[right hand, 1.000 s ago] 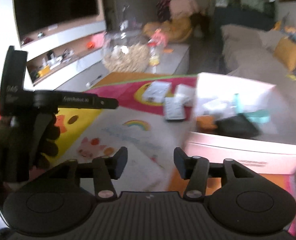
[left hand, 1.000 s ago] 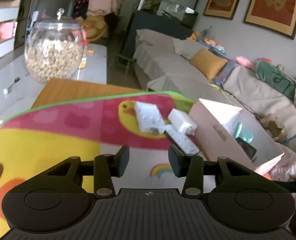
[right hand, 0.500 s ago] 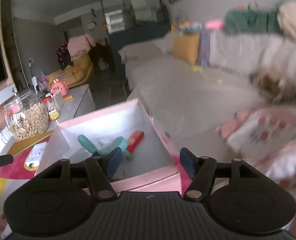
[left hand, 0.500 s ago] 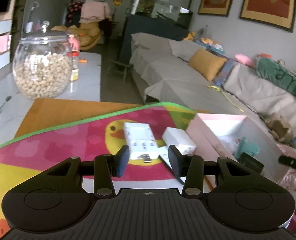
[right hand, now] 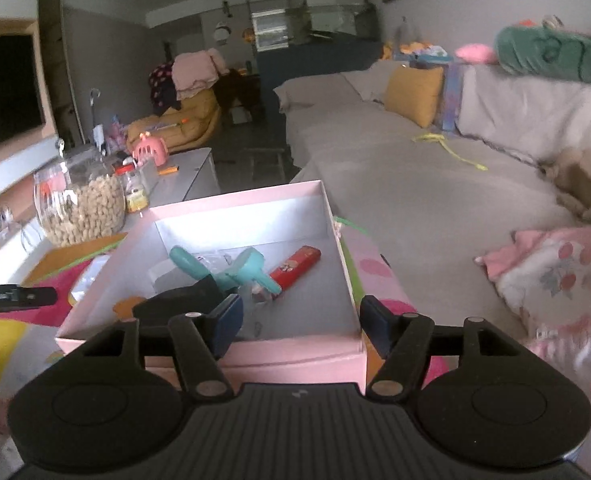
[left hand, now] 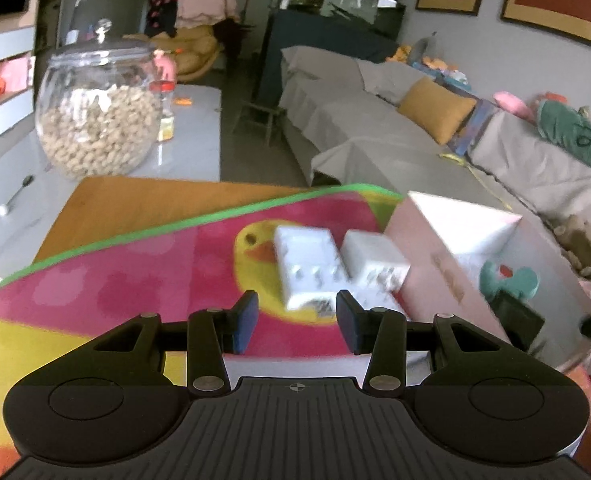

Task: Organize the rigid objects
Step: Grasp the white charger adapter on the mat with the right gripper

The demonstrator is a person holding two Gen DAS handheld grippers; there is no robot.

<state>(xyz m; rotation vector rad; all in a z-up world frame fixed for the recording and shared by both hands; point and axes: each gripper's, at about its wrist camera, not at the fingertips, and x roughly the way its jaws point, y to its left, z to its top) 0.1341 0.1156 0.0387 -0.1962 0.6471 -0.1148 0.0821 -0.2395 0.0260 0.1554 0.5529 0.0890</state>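
Two white plastic pieces lie on the colourful duck mat [left hand: 143,264]: a flat white charger [left hand: 307,268] and a white adapter block [left hand: 375,260] right of it. My left gripper [left hand: 297,322] stands open just short of the charger, with nothing between its pads. The open pink box [right hand: 235,200] stands to their right. It holds a teal tool [right hand: 231,268], a red flat case [right hand: 295,266] and a black object [right hand: 179,300]. My right gripper [right hand: 301,326] hovers open over the box's near wall, empty.
A glass jar of nuts [left hand: 99,116] and a spoon [left hand: 15,200] sit on the white table behind the mat. A grey sofa [right hand: 415,184] with a yellow cushion runs along the right. One of the left gripper's fingers [right hand: 15,298] shows left of the box.
The right gripper swung from the mat round to the pink box and its jaws widened. The left gripper moved closer to the white charger, jaws unchanged.
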